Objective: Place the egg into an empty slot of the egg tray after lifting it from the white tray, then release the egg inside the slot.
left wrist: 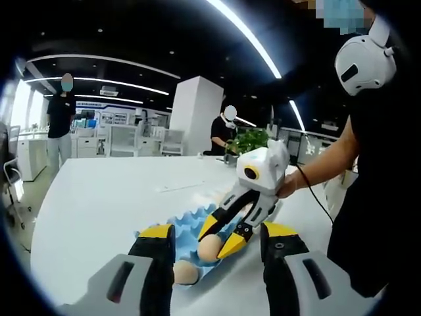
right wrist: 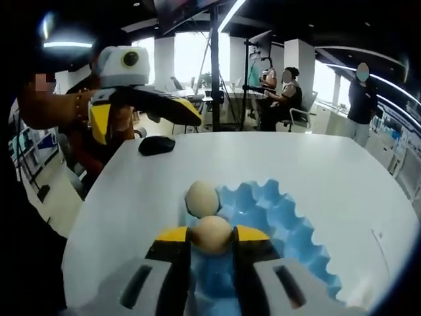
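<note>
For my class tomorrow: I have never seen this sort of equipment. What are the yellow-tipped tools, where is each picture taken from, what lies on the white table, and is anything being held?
There is no robot arm here. A person holds a two-jaw gripper in each hand, and a fisheye camera rides on each, looking forward along its jaws.

In the left gripper view, the left gripper rises from the bottom, jaws apart and holding nothing. Beyond it you see the right gripper, held by the person's hand.

In the right gripper view, the right gripper is shut on an egg over the blue egg tray, which lies on the white table. A second egg sits at the tray's edge. A dark object, possibly a computer mouse, lies farther back.
</note>
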The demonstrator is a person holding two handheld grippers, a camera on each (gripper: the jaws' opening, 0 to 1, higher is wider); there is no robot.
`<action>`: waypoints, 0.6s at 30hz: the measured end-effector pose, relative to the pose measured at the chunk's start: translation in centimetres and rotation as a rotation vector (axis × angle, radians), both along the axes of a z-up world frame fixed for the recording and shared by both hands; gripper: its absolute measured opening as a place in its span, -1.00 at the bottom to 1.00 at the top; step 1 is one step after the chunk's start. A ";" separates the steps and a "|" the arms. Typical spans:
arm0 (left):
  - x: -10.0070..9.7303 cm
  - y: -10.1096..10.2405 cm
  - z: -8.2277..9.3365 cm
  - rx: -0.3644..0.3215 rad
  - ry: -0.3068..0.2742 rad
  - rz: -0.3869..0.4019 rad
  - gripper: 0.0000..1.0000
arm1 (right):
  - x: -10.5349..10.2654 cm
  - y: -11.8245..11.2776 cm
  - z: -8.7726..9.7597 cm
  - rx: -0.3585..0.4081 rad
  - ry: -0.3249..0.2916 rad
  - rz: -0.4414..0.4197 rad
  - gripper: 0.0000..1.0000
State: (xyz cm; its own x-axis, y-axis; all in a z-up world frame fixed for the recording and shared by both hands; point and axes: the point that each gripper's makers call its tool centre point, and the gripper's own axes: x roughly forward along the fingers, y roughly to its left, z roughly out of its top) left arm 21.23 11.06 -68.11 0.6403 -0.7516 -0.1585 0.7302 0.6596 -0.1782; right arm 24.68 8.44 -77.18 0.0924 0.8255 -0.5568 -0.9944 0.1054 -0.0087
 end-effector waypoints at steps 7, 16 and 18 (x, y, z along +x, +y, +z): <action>0.0 -0.1 0.1 -0.001 -0.001 -0.003 0.04 | -0.2 0.2 -0.5 -0.012 -0.015 0.017 -0.52; 0.0 0.0 0.3 -0.001 -0.006 0.002 0.02 | -0.6 0.3 -1.0 -0.030 -0.067 0.064 -0.52; 0.0 0.1 0.3 0.000 -0.006 0.002 0.02 | -0.5 0.4 -1.0 -0.028 -0.067 0.063 -0.52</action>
State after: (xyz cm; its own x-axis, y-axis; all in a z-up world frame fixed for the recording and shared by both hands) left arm 21.19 11.12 -67.81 0.6425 -0.7506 -0.1543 0.7303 0.6607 -0.1735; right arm 24.15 8.79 -78.17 0.0783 0.8148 -0.5745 -0.9961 0.0411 -0.0774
